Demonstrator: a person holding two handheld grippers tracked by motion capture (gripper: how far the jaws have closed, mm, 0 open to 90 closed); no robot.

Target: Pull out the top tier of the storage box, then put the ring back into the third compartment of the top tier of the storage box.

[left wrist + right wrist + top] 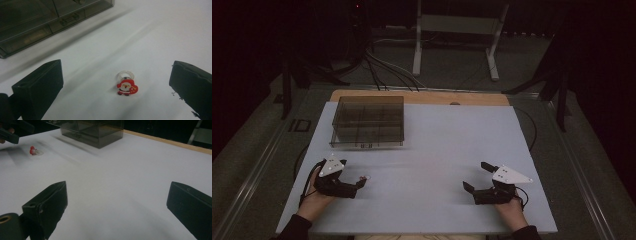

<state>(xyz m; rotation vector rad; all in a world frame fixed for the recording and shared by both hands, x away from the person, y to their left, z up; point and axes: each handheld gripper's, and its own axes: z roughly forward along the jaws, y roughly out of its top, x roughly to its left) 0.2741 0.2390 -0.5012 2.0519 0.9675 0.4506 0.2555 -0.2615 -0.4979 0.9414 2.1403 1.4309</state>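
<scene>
Dim room, lit counter

The white counter (432, 150) catches soft overhead light; darkness surrounds it from 9 to 3 o'clock, shadows are faint, and both gripper views look soft and streaked.

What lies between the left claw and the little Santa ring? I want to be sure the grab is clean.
Nothing visible. The Santa ring lies on bare white table ahead of the open left claw, and the smoky drawer box sits farther back, off that line.

This looks like a lab or recording room rather than a home: a white-topped counter (437, 150) stands in a dark, curtained space, with bundles of cables (382, 70) trailing over a grey floor (452, 65) and a bare white metal stand (457, 30) behind it.
</scene>
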